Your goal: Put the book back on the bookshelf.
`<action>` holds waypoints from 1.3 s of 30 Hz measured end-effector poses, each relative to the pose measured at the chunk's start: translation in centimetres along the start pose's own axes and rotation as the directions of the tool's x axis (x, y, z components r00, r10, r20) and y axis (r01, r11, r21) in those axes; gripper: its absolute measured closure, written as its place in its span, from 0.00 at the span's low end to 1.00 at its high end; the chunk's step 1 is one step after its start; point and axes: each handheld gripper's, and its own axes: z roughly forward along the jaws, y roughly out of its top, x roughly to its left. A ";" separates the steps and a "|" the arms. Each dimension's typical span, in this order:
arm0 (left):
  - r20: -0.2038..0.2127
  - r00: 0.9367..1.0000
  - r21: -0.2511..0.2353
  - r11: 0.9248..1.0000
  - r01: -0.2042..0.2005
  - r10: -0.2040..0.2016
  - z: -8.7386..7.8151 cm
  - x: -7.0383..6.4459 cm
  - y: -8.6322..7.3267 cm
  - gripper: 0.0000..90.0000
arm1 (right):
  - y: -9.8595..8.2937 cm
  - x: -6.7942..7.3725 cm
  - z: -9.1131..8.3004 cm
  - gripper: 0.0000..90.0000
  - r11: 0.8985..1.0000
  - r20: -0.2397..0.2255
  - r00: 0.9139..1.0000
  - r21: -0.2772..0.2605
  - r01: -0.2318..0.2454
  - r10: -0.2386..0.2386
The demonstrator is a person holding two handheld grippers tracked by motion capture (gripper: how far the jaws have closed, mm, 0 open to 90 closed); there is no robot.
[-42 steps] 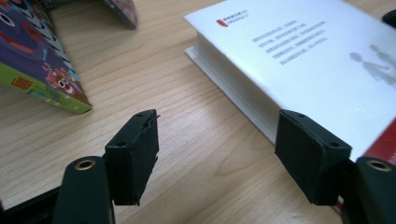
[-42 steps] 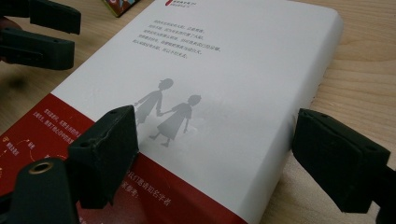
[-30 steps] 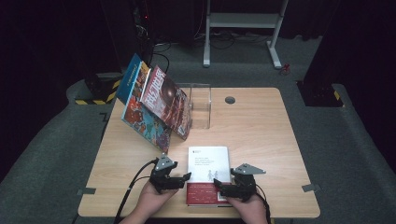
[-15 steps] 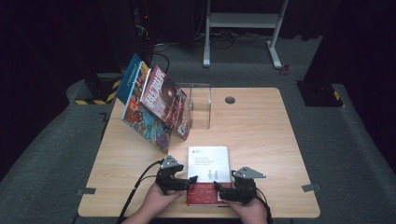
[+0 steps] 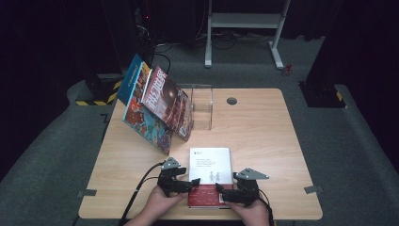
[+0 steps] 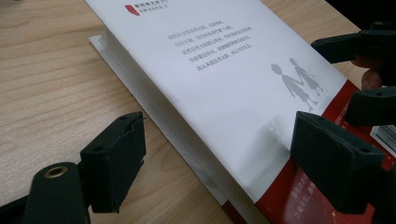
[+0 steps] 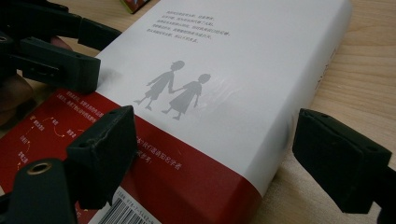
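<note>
High view: the wooden table carries a clear stand with leaning books at the back left, and a white-and-red book lying flat at the near edge. Both grippers flank it — left gripper and right gripper, each with jaws spread wide astride a side edge, not clamped.

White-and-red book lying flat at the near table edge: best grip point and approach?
Grip the white-and-red book by its two long side edges near the red end, left gripper from the left, right gripper from the right. It lies flat, so likely only those thick edges offer purchase.
</note>
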 end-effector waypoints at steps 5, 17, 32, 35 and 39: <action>0.014 1.000 -0.004 1.000 0.016 -0.016 0.1 0.0 -0.1 0.20 | 0.0 -0.1 0.0 0.15 1.000 -0.009 1.000 0.000 -0.001 0.001; 0.090 0.996 0.021 1.000 -0.008 0.006 1.2 -1.0 -0.3 0.16 | 0.0 0.0 0.0 0.16 1.000 -0.008 1.000 -0.002 0.013 -0.013; 0.093 0.995 0.007 1.000 0.027 -0.027 0.8 -0.6 -0.3 0.26 | 0.0 0.0 0.2 0.13 1.000 -0.010 1.000 0.000 -0.005 0.005; 0.093 0.995 0.004 1.000 0.027 -0.027 0.8 -0.5 -0.3 0.26 | 0.0 0.0 0.3 0.13 1.000 -0.006 1.000 -0.001 -0.008 0.008; 0.098 0.995 -0.002 1.000 0.031 -0.030 0.8 -0.5 -0.4 0.26 | 0.1 0.1 0.3 0.13 1.000 -0.002 1.000 0.000 -0.009 0.009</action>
